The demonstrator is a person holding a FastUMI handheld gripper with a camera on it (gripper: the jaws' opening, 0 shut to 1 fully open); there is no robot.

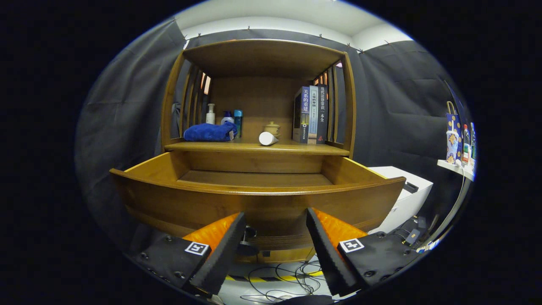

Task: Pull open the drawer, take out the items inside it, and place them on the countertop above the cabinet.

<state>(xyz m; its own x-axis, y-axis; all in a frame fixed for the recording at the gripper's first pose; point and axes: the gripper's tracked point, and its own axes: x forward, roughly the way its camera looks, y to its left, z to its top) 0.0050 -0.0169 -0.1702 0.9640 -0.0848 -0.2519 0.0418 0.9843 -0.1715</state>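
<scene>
The drawer (254, 199) stood pulled out below the counter (254, 147), its visible floor bare. The gripper (275, 224) hung before its front, fingers wide apart, holding nothing. The drawer looked stiff, heavy wood, best gripped at its knob (247, 233).

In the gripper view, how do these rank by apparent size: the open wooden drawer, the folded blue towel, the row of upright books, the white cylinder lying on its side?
1. Open wooden drawer, nearest the open fingers
2. Row of upright books
3. Folded blue towel
4. White cylinder

Books and towel look close.
</scene>
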